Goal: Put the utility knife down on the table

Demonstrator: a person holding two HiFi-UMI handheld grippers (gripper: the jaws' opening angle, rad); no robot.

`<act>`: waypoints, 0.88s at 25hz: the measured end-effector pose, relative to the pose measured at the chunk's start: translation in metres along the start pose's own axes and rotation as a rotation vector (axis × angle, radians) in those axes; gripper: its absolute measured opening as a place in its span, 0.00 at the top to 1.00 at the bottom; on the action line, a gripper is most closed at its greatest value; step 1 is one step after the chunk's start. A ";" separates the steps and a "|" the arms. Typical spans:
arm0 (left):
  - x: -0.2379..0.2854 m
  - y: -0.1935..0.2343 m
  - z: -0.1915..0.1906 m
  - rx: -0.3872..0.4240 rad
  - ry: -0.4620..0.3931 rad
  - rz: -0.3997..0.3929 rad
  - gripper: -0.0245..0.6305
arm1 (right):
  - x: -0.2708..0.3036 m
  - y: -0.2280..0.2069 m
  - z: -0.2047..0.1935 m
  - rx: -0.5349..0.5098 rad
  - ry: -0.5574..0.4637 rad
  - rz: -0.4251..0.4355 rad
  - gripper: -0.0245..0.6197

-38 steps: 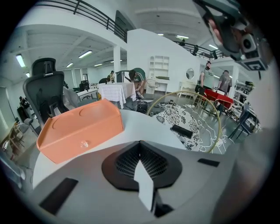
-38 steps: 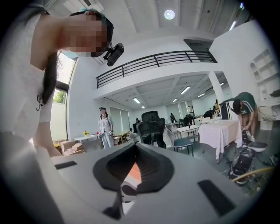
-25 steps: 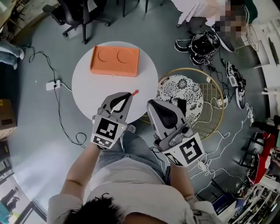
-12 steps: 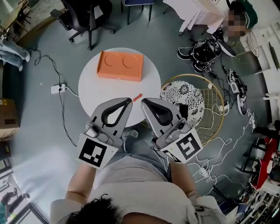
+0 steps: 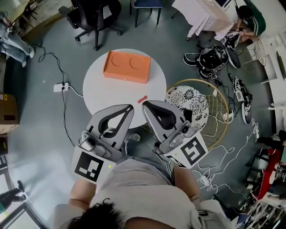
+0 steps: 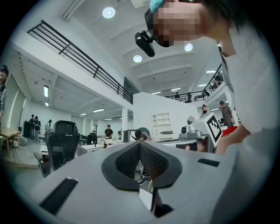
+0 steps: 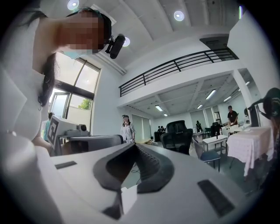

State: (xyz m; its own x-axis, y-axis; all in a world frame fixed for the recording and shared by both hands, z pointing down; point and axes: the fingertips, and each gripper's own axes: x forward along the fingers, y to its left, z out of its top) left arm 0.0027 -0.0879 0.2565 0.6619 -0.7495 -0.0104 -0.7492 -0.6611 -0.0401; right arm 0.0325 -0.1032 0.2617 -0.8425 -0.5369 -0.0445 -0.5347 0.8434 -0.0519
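A small red utility knife (image 5: 142,99) lies flat on the round white table (image 5: 100,91), near its front right edge. My left gripper (image 5: 130,108) is drawn back off the table's near edge, just left of the knife and apart from it, shut with nothing in it. My right gripper (image 5: 145,104) sits beside it, close below the knife, also shut and empty. Both gripper views point level out into the room; the left gripper (image 6: 140,142) and the right gripper (image 7: 133,145) show closed jaws, and neither view shows the knife.
An orange box (image 5: 126,66) with two round hollows lies at the table's far side. A gold wire basket with a patterned cushion (image 5: 190,102) stands right of the table. A power strip (image 5: 59,87) and cables lie on the floor left; an office chair (image 5: 91,13) stands behind.
A second ago my left gripper was over the table, shut on the knife. The knife now lies on the table and the left gripper has pulled back toward the person.
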 end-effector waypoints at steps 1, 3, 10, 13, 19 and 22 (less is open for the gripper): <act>-0.001 0.001 0.001 -0.003 -0.005 0.005 0.95 | 0.000 0.002 0.001 -0.003 -0.001 0.003 0.95; -0.003 0.002 0.003 -0.012 -0.015 0.012 0.95 | 0.000 0.005 0.003 -0.008 -0.003 0.007 0.95; -0.003 -0.004 0.004 -0.013 -0.021 0.020 0.95 | -0.008 0.007 0.006 -0.014 -0.015 0.007 0.95; -0.003 -0.004 0.004 -0.018 -0.025 0.018 0.95 | -0.009 0.008 0.007 -0.015 -0.020 0.007 0.95; 0.002 -0.008 0.008 -0.024 -0.038 0.012 0.95 | -0.013 0.005 0.008 -0.011 -0.022 0.003 0.95; 0.005 -0.011 0.007 -0.017 -0.035 0.008 0.95 | -0.016 0.002 0.008 -0.010 -0.023 0.002 0.95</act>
State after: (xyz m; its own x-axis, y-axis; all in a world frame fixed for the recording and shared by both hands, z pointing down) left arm 0.0145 -0.0844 0.2495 0.6558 -0.7536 -0.0453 -0.7549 -0.6555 -0.0234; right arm 0.0456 -0.0933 0.2547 -0.8421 -0.5350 -0.0674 -0.5334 0.8448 -0.0420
